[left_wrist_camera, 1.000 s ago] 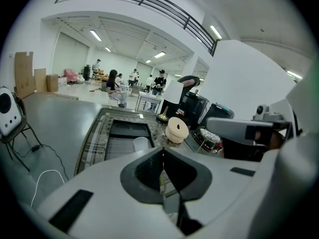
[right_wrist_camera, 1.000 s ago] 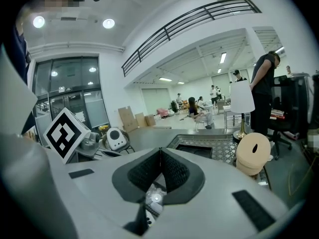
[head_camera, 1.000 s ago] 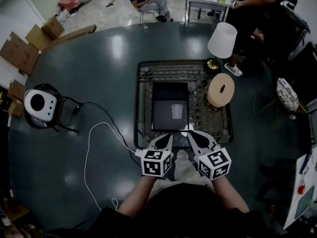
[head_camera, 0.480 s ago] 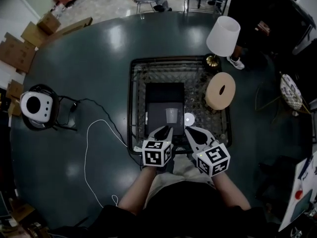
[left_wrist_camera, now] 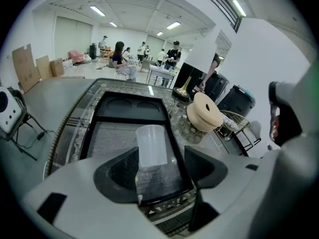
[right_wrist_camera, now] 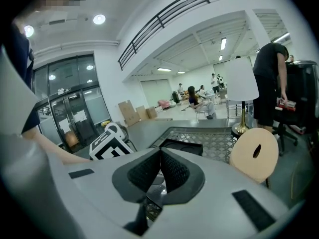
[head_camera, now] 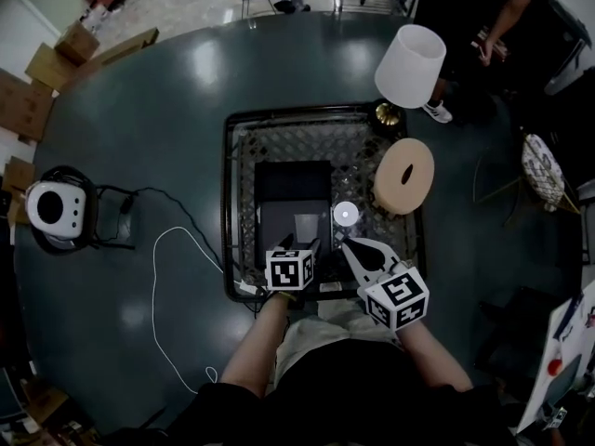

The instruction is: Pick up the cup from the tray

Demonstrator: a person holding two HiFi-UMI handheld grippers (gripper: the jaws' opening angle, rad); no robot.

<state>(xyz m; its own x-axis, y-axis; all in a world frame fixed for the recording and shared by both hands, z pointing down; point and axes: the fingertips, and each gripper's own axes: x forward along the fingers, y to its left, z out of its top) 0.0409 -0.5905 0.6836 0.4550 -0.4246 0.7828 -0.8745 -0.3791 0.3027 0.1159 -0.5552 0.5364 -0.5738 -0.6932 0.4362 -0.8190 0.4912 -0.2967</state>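
A translucent plastic cup [head_camera: 305, 226] stands upright on the black tray [head_camera: 279, 179], near the tray's front edge. In the left gripper view the cup [left_wrist_camera: 152, 144] is straight ahead on the tray [left_wrist_camera: 112, 133], its base just reaching between the jaw tips. My left gripper [head_camera: 299, 245] [left_wrist_camera: 160, 166] is opening; its jaws stand wide on either side of the cup and neither pad presses on it. My right gripper [head_camera: 351, 246] [right_wrist_camera: 160, 158] is beside it on the right, shut with nothing in it.
The tray lies in a wire-mesh inset [head_camera: 372, 147] of the dark round table. A small white disc [head_camera: 346, 214] sits right of the tray, with a tan wooden wheel [head_camera: 403, 175] and a white-shaded lamp [head_camera: 409, 66] beyond. A white speaker [head_camera: 51, 210] and cable lie far left.
My left gripper has moved forward over the tray's near edge, right up to the cup. The right gripper has come forward a little alongside it.
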